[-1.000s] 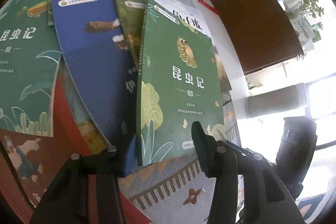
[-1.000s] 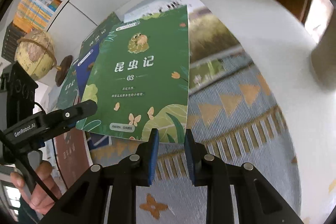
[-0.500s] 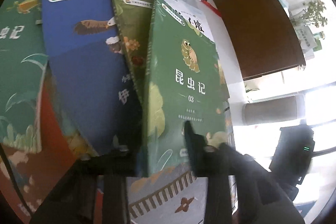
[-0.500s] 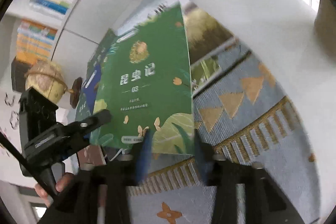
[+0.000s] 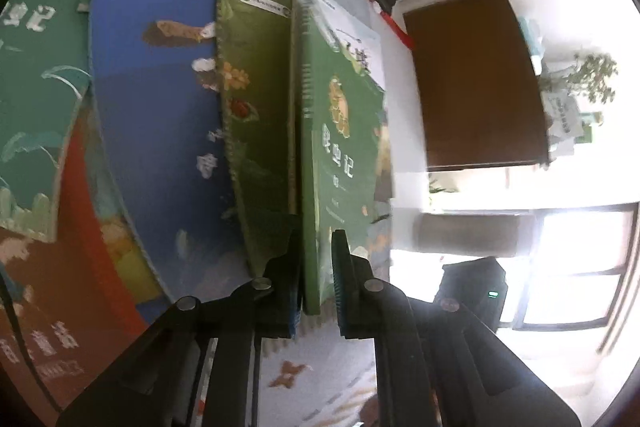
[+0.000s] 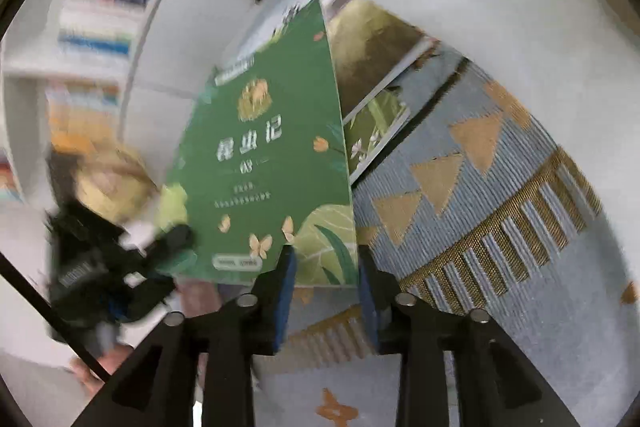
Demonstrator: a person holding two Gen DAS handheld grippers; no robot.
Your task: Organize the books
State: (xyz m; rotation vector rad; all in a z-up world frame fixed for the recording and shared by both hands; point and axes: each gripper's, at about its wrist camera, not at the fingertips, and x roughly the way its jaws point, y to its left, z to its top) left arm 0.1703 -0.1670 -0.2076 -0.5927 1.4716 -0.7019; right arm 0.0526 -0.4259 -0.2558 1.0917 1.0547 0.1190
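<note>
Two pairs of tongs worked on one green book, the volume marked 03, which stood tilted up off the pile, not flat. The left tongs were clenched on its lower edge, one finger behind the cover and one in front, and so bore its weight at that end. In the right wrist view the same green book rose on a slant from the patterned cloth covering the desk, its lower right corner lying between the fingers of the right tongs. Those fingers stood apart, with a gap on each side of the corner, so the right tongs were released; whether they brushed the cover could not be told through the blur.

Lifting the book by its edge probably served to free it from the overlapping spread so that it could be squared up or moved onto a stack. Beside it to the left lay an olive-green book, partly over a blue book, with further green volumes beyond, toward the left side of the desk. A white book lay underneath the lifted one, toward the far edge of the desk.
</note>
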